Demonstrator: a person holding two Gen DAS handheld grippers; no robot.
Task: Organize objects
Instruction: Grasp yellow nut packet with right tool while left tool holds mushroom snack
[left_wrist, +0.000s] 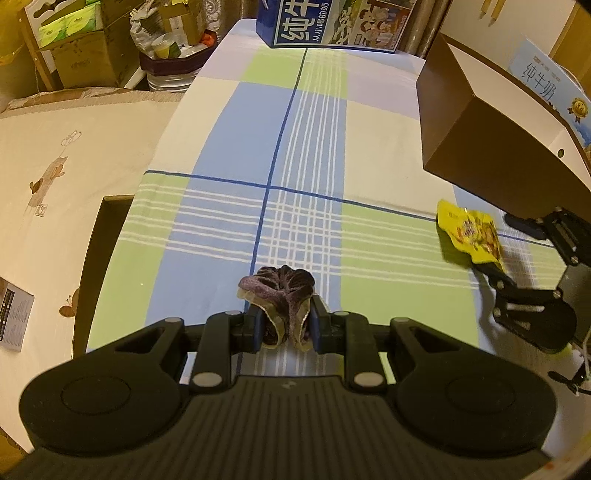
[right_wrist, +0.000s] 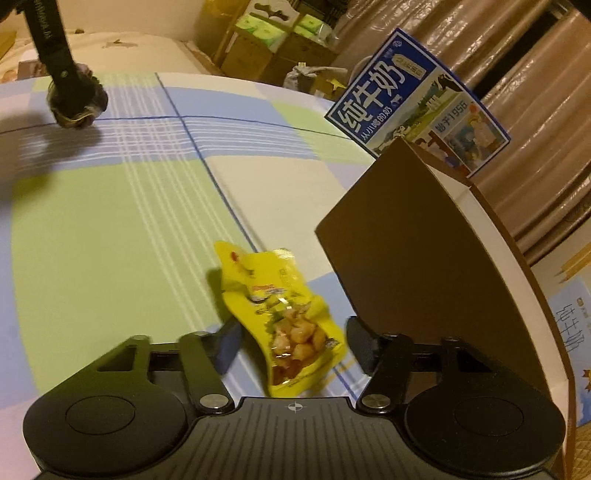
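Left hand-held gripper (left_wrist: 286, 328): its two blue pads are pressed together on the scrunchie (left_wrist: 280, 295), one on each side; the cloth bulges out in front of the fingers.

Scrunchie: a dark purple ring of gathered cloth with a pale edge, held just above the checked cloth (left_wrist: 229, 229), well apart from the brown box (left_wrist: 491, 147) and on its left.

How the scrunchie handles: I judge it very light, soft and springy. It squashes flat under the pads, so it does not slip easily and it cannot break. A grip across the thick gathered part is best.

Right hand-held gripper (right_wrist: 291, 341): the fingers stand apart, one on each side of the yellow snack pouch (right_wrist: 284, 321). The picture is blurred here, so I cannot say if the pads touch the pouch; it seems they do not clamp it.

Snack pouch: it is just beside the front corner of the brown box, on the left of it, and tilted.

How the pouch handles: I judge it light, with smooth and slippery foil and lumpy pieces inside. The flat sealed edge is the safer place to hold, because the filled belly can slide or be crushed.

Brown box: open at the top, white inside, on the worktop; it looks the likely place for both things.

Milk carton (right_wrist: 417, 103): stands behind the brown box.
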